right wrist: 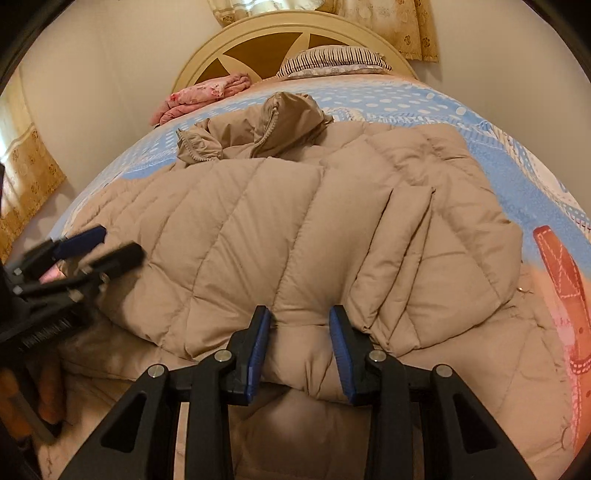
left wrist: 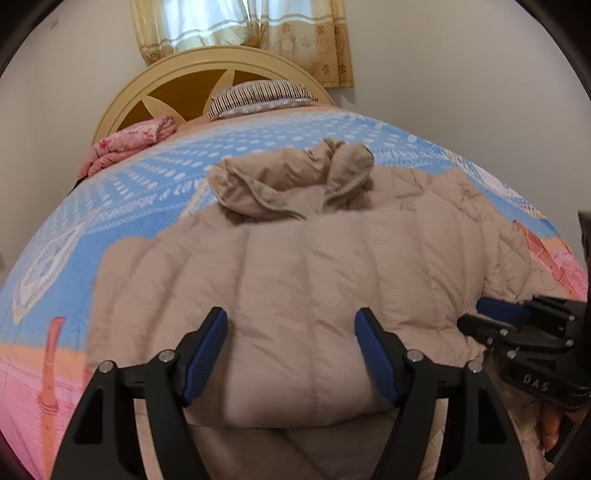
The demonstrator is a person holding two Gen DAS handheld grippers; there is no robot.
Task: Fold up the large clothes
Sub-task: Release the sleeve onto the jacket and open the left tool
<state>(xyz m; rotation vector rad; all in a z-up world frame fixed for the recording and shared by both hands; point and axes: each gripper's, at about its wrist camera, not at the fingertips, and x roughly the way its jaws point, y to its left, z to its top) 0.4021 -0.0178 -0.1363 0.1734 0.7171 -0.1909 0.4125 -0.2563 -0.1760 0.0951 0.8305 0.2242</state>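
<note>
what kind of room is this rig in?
Most likely a home bedroom: a bed with a rounded wooden headboard, a striped pillow against it, and a patterned bedspread under the beige padded jacket. Curtains hang behind.

Wide bed (left wrist: pixel 155 192) under a blue, white-dotted printed cover, shading to pink and orange along the near edge, with a cream arched headboard at the far end. Lying directly on it: a beige quilted puffer jacket (left wrist: pixel 306 266), spread across the middle, hood toward the headboard, near hem folded over. Far left, beside the headboard, a folded pink floral blanket (left wrist: pixel 129 142). Far centre, leaning against the headboard, a striped dark-and-white pillow (left wrist: pixel 258 98).
</note>
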